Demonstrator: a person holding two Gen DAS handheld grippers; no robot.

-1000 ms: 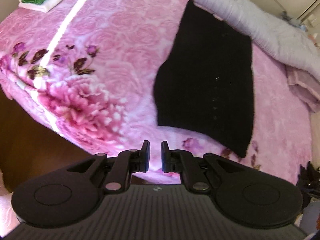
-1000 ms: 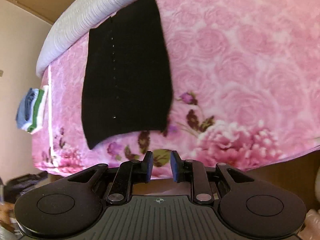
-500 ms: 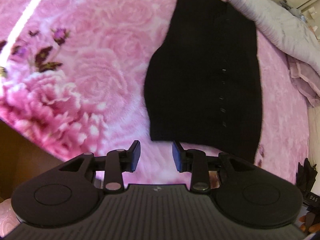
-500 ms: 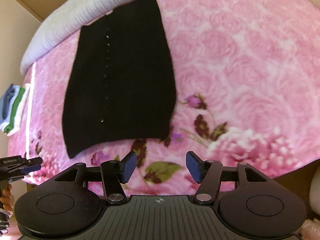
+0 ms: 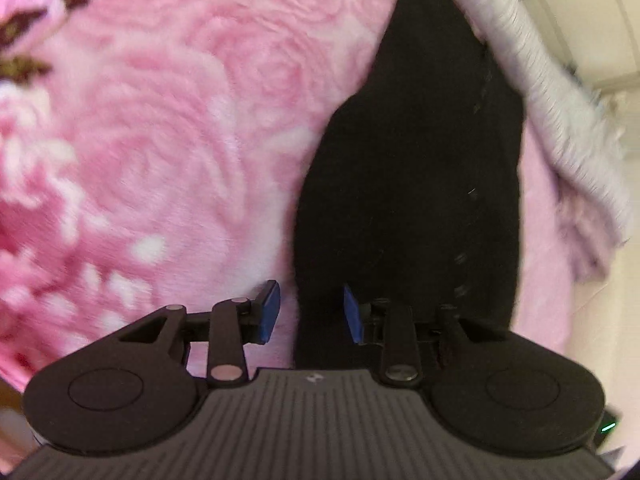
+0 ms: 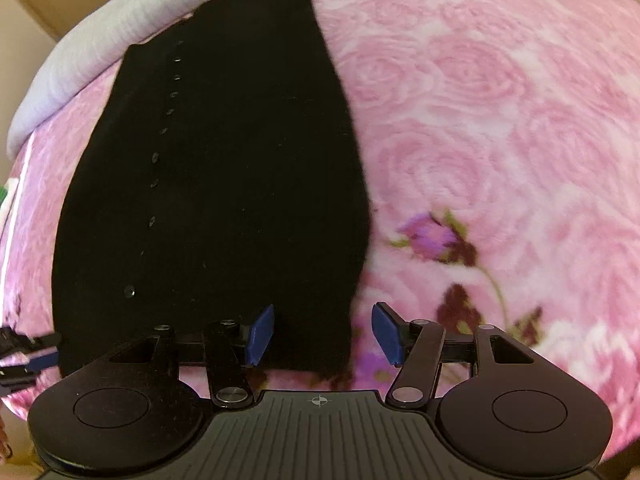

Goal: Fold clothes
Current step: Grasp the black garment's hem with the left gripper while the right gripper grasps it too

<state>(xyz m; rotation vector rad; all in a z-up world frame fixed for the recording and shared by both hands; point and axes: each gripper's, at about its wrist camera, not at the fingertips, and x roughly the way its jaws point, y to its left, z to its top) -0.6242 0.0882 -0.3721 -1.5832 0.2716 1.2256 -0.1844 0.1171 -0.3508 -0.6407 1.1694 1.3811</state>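
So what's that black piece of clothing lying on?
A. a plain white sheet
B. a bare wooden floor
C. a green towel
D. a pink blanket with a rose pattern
D: the black garment lies flat on the pink rose-patterned blanket, which shows on both sides of it in both wrist views.

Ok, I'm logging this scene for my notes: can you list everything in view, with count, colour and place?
Buttoned garment: one, black, lying flat on the bed, near hem at both grippers.
Blanket: one, pink with rose pattern and purple flowers, covering the bed under the garment.
Quilt: one, pale grey, ribbed, bunched along the bed's far edge behind the garment.
Folded clothes: a sliver, green and white, at the left edge of the right wrist view; count unclear.
Left gripper: black with blue pads, open at the garment's near left corner.
Right gripper: same colours, open at the near right corner.
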